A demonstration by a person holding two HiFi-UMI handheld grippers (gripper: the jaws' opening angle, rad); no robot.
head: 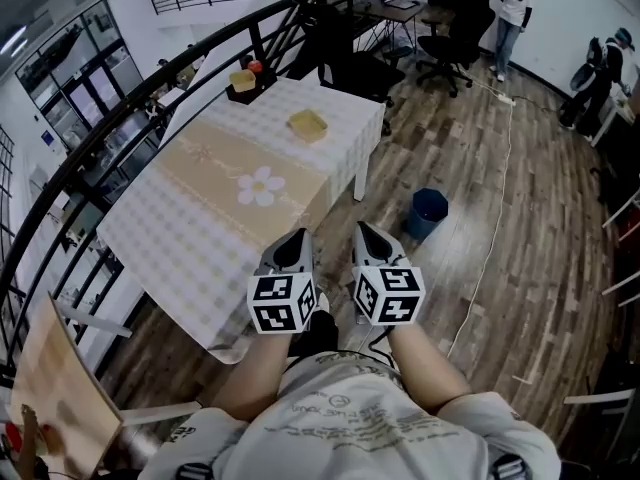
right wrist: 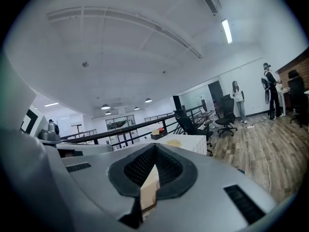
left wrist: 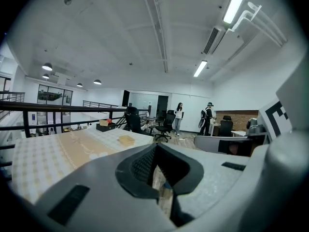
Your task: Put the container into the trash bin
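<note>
A shallow yellow container point(head: 307, 124) sits on the far part of the checked-cloth table point(head: 200, 208). On the wooden floor, right of the table, stands a dark blue trash bin point(head: 428, 213). My left gripper point(head: 293, 246) and right gripper point(head: 371, 240) are held side by side near the table's closer corner, both shut with nothing in them. In the left gripper view the jaws point(left wrist: 155, 149) meet at the tips, and the container point(left wrist: 126, 140) lies far ahead on the table. From the right gripper view, past the closed jaws point(right wrist: 153, 151), the container point(right wrist: 174, 142) shows small.
A black box point(head: 245, 80) with small items stands at the table's far end by the black railing point(head: 120, 118). Office chairs point(head: 450, 43) and two people point(head: 512, 8) are at the back right. A white cable point(head: 500, 188) runs along the floor. A wooden chair point(head: 60, 388) stands at lower left.
</note>
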